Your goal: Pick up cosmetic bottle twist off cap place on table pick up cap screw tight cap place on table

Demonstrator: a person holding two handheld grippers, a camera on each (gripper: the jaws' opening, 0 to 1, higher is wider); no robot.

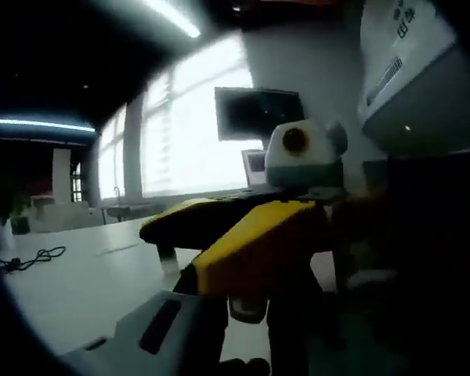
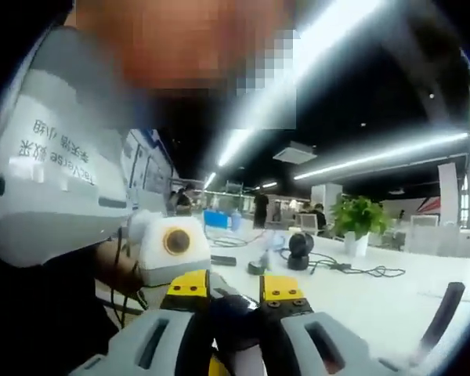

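Two jaws should rise from the bottom of the left gripper view, yet we make out just one grey jaw of the left gripper [image 1: 180, 337], blurred and cut by the edge, so we cannot tell whether its fingers are apart or together. The right gripper [image 1: 180, 247] crosses in from the right, yellow and black, and hides much of the white table [image 1: 78, 274]. A small pale shape shows under its yellow body; we cannot say what it is. Beyond lie a black cable [image 1: 31, 257] on the table's far left, bright windows [image 1: 188, 125] and a dark monitor [image 1: 258, 113]. A grey garment [image 1: 423, 70] is cut off at the upper right.

From the right gripper view we see more. Both yellow-tipped jaws stand close together and press on a dark rounded thing, which we take for the cosmetic bottle [image 2: 235, 313], held above the table; its lower part is hidden, and we cannot tell cap from body. A printed grey sleeve [image 2: 55, 180] blocks the left side. On the table stand a potted plant [image 2: 360, 215] and a small dark round object [image 2: 300, 247], unclear. A black rod [image 2: 442, 317] is cut off at the right.
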